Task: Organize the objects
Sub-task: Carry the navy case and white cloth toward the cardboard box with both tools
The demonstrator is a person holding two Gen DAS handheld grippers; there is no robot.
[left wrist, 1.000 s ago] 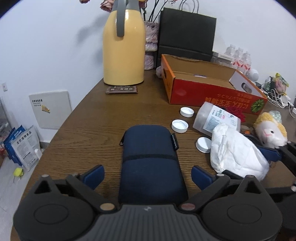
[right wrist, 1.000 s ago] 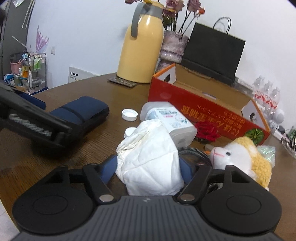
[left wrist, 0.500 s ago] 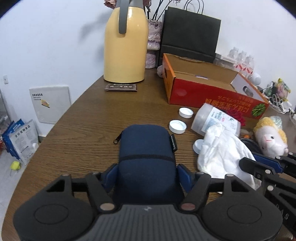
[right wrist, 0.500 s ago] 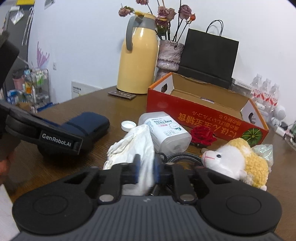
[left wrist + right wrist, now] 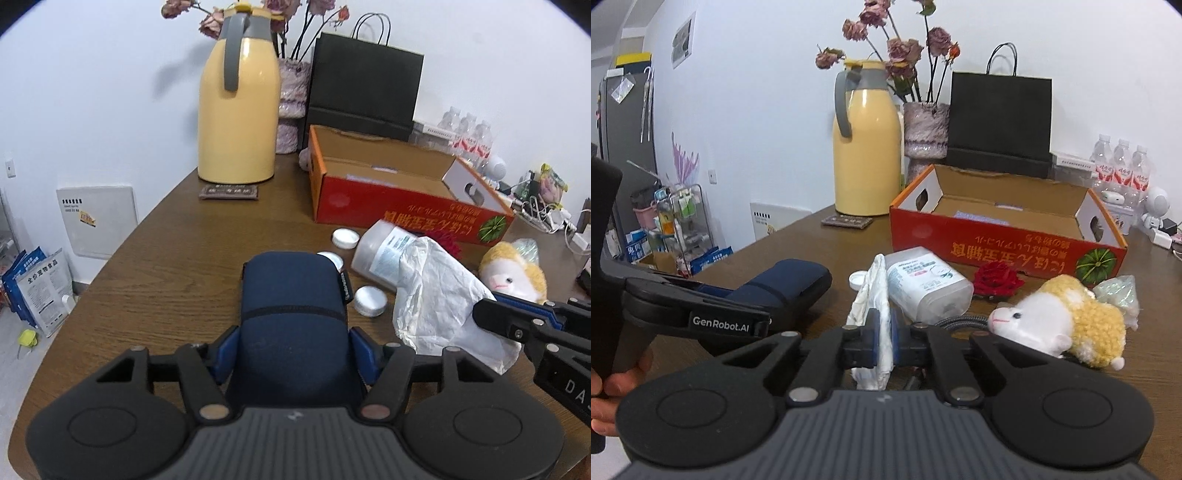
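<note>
My left gripper is shut on a navy blue pouch and holds it lifted off the brown table; the pouch also shows in the right wrist view. My right gripper is shut on a crumpled white paper bag, which hangs raised in the left wrist view. The open red cardboard box stands behind, also in the left wrist view.
A clear plastic jar lies on its side with white lids near it. A red rose, a plush sheep, a yellow thermos, a flower vase and a black paper bag stand around.
My left gripper closed on the pouch and raised it. My right gripper squeezed shut on the white paper bag and lifted it off the table.
</note>
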